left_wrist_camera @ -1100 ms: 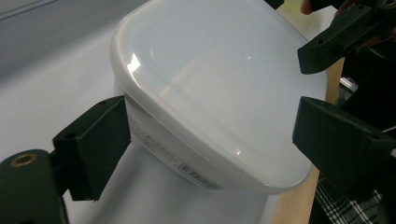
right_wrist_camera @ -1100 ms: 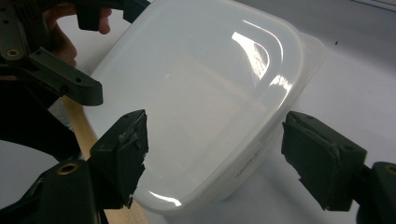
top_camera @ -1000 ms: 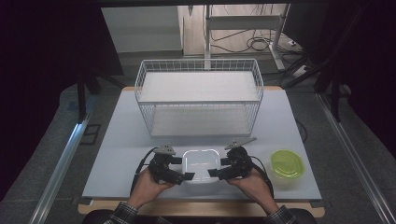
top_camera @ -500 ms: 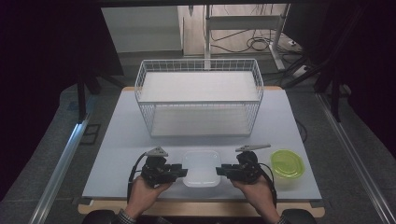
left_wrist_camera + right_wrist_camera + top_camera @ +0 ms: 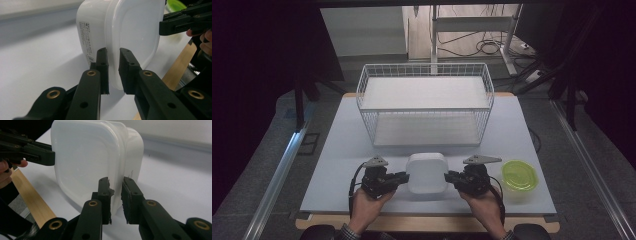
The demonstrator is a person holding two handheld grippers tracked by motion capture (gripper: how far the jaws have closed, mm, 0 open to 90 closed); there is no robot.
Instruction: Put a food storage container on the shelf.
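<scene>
Jaws on both sides are drawn in narrow, each pair pinching the rim of the white, rounded-square plastic container [image 5: 427,172] from opposite edges: the left gripper [image 5: 401,177] has the rim's left edge between its black pads [image 5: 102,62], and the right gripper [image 5: 451,177] clamps the right edge the same way, as its own view shows [image 5: 115,195]. That container sits between the two hands near the front of the pale grey table [image 5: 337,165], and the gripper views show its open mouth turned toward the person, so it seems tilted or lifted onto its side rather than resting flat; whether any part touches the table I cannot tell. Judging by this, the two-handed grasp is made and the carry is what remains. A white wire basket [image 5: 426,102] stands empty farther back, well apart from the container, and looks the likely destination. A translucent yellow-green round lid [image 5: 518,175] lies flat just beside the right hand [image 5: 482,202], untouched, so any closing of the container is not yet done.
</scene>
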